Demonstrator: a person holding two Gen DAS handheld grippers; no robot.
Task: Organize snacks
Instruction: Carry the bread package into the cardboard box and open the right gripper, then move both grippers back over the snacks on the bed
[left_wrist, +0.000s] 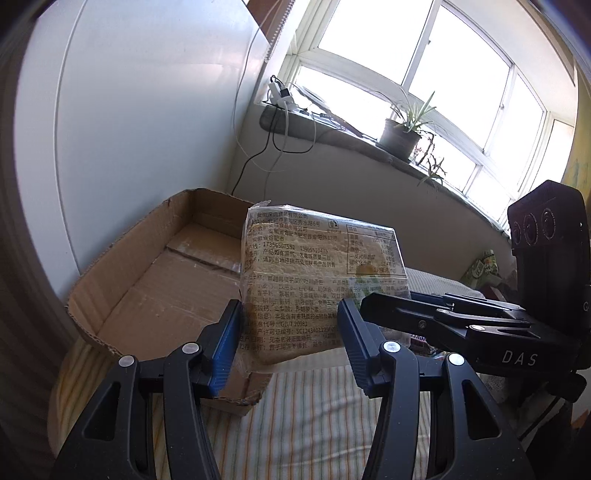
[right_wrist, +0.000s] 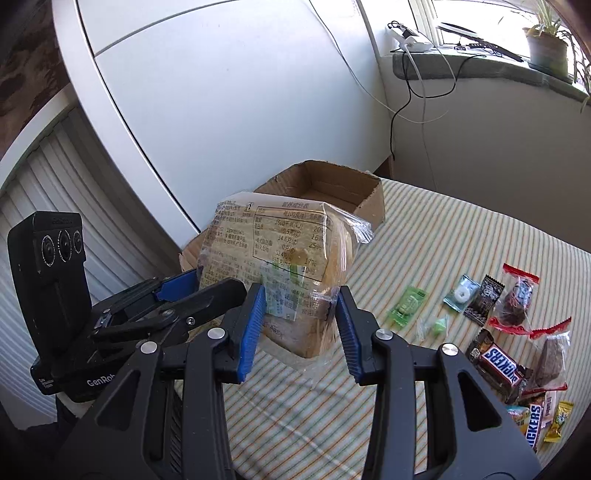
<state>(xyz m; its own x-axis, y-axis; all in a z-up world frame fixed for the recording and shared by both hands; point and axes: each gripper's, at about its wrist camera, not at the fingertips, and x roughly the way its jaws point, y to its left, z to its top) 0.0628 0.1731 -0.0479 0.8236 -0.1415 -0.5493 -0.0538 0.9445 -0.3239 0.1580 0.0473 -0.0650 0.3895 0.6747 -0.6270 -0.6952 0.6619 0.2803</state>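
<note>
A clear-wrapped pack of sliced bread (left_wrist: 314, 273) with printed Chinese text is held up in the air between both grippers. My left gripper (left_wrist: 290, 339) is shut on its lower end; my right gripper (right_wrist: 301, 325) is shut on the same bread pack (right_wrist: 280, 258) from the other side. The open cardboard box (left_wrist: 166, 280) lies on the striped cloth just behind and left of the bread; it also shows in the right wrist view (right_wrist: 332, 188). Nothing is seen in the visible part of the box.
Several small snacks lie on the striped cloth to the right: Snickers bars (right_wrist: 498, 365), green candies (right_wrist: 406, 304), dark wrapped cakes (right_wrist: 517, 299). A white cabinet (right_wrist: 221, 92) stands behind the box. A windowsill with a potted plant (left_wrist: 400, 134) and cables is beyond.
</note>
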